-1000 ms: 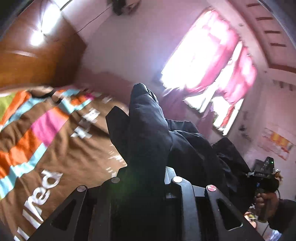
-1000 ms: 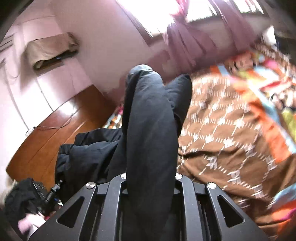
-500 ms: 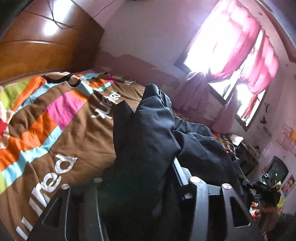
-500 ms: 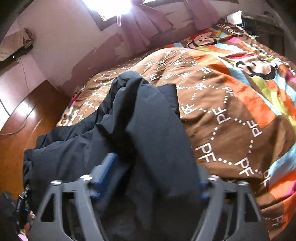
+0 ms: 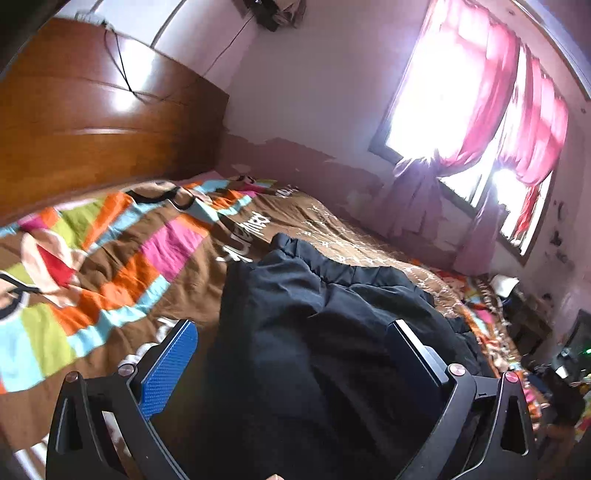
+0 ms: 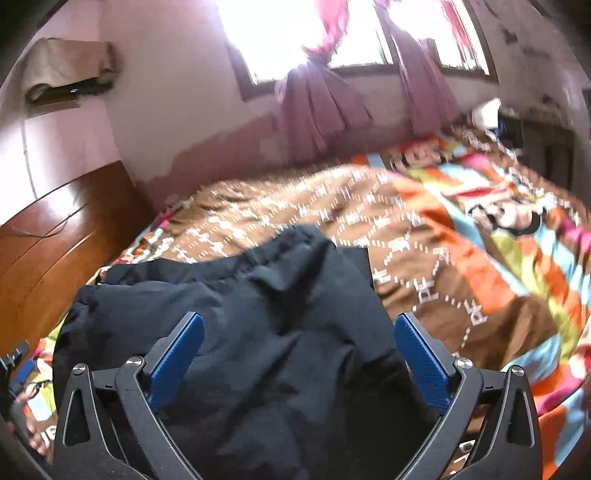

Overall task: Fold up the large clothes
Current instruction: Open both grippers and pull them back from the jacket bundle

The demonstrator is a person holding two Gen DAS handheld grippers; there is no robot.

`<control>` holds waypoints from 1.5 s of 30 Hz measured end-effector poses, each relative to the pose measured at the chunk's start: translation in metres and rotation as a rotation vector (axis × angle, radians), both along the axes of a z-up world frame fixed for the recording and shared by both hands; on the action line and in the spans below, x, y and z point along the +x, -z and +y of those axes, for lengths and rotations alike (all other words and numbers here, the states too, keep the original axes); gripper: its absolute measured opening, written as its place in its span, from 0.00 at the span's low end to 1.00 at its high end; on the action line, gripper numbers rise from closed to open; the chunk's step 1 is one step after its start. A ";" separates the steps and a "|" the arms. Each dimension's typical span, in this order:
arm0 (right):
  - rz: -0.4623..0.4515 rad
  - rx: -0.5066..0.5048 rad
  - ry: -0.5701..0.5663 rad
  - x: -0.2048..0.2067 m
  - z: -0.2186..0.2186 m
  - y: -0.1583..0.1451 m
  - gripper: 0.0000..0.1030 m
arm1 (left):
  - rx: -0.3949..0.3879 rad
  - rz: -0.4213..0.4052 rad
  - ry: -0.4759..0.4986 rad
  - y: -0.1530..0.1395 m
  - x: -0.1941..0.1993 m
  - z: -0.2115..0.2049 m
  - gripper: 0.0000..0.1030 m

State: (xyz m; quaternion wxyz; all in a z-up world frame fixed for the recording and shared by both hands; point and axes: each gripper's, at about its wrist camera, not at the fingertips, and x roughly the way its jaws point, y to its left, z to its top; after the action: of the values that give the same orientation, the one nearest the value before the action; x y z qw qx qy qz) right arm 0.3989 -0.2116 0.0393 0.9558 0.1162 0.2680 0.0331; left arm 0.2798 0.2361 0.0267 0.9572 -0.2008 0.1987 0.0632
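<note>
Left view: our left claw (image 5: 291,354) spread wide, black garment (image 5: 314,314) loose between fingers, lying on bed's patterned bedspread (image 5: 110,251). Wooden headboard (image 5: 92,122), pink curtains (image 5: 517,110) beyond.
Right view: our right claw (image 6: 299,350) likewise wide apart over garment (image 6: 258,314); bedspread (image 6: 461,258), window (image 6: 332,29).

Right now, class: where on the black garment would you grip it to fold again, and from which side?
Grip the black garment at its gathered far edge, coming from above: that hem lies bunched and raised on the bedspread, so open fingers can straddle it.
</note>
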 end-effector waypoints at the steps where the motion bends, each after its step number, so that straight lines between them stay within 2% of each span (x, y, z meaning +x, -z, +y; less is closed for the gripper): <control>1: -0.020 -0.005 -0.013 -0.006 0.003 -0.006 0.99 | 0.007 -0.005 -0.007 -0.006 -0.006 -0.003 1.00; 7: -0.125 -0.025 -0.077 -0.040 0.016 -0.042 0.99 | 0.059 -0.050 -0.054 -0.040 -0.045 -0.021 1.00; 13: -0.243 -0.084 -0.132 -0.078 0.031 -0.069 0.99 | 0.138 -0.043 -0.059 -0.070 -0.079 -0.049 1.00; 19: -0.348 -0.120 -0.202 -0.124 0.048 -0.093 0.99 | 0.228 -0.036 -0.086 -0.085 -0.111 -0.073 1.00; 28: -0.405 -0.143 -0.256 -0.182 0.056 -0.104 0.99 | 0.309 -0.082 -0.084 -0.103 -0.159 -0.106 1.00; 36: -0.503 -0.162 -0.215 -0.232 0.047 -0.114 0.99 | 0.320 -0.093 -0.012 -0.111 -0.187 -0.128 1.00; 45: -0.469 -0.163 -0.175 -0.262 0.047 -0.116 0.99 | 0.327 -0.074 0.028 -0.107 -0.213 -0.145 1.00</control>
State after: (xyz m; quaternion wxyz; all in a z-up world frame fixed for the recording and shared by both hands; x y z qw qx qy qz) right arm 0.1368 -0.1642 0.1551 0.9915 0.0043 0.0499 0.1201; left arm 0.0664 0.0915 0.1342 0.9846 -0.0417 0.1530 0.0740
